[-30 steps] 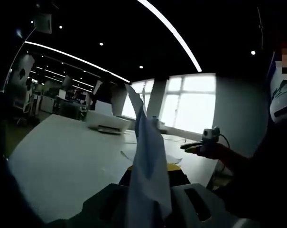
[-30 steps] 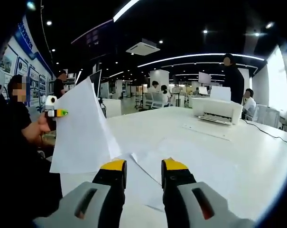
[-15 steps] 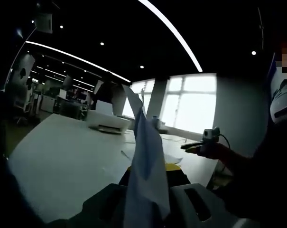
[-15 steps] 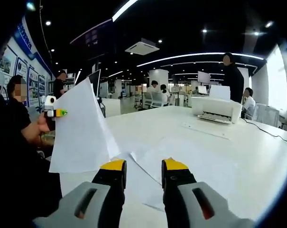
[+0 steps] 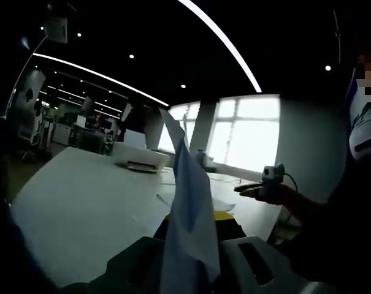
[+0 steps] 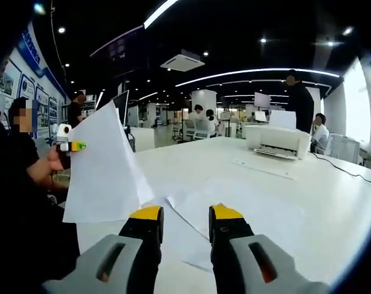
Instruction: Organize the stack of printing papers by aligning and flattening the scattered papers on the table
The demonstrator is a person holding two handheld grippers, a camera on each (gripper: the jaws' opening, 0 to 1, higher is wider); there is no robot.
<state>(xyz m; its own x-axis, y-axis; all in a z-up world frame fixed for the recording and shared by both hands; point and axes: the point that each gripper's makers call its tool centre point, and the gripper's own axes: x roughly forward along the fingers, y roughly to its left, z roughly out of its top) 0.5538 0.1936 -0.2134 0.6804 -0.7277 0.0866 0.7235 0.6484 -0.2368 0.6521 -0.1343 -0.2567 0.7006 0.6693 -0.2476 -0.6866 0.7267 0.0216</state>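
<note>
Over on the left a person (image 6: 16,184) holds the left tool (image 6: 72,146) up off the surface (image 6: 308,202), and it is clenched on the edge of a white sheet of paper (image 6: 102,168) that hangs in the air, upright and a little curled, above the surface's near left corner. In the left gripper view that same sheet rises edge-on from between the tool's yellow-tipped jaws (image 5: 194,215), hiding most of them, with its top corner bent over.

On the surface itself, just beyond the raised sheet, a few loose sheets (image 6: 234,205) lie flat and overlapping at odd angles near the front edge, their corners not lined up. The right tool (image 6: 186,214) hovers just over them, its two yellow-tipped jaws spread apart with nothing between them; whether the tips touch the paper I cannot tell. In the left gripper view the right tool (image 5: 259,187) shows to the right, in a hand (image 5: 277,195), well apart from the held sheet.

Farther along, toward the far right part of the surface, another sheet (image 6: 265,168) lies flat in front of a white printer (image 6: 277,141), with a dark cable (image 6: 344,171) running off along the right edge. Behind the printer a person in dark clothes (image 6: 298,101) stands, and others sit at desks further back.
</note>
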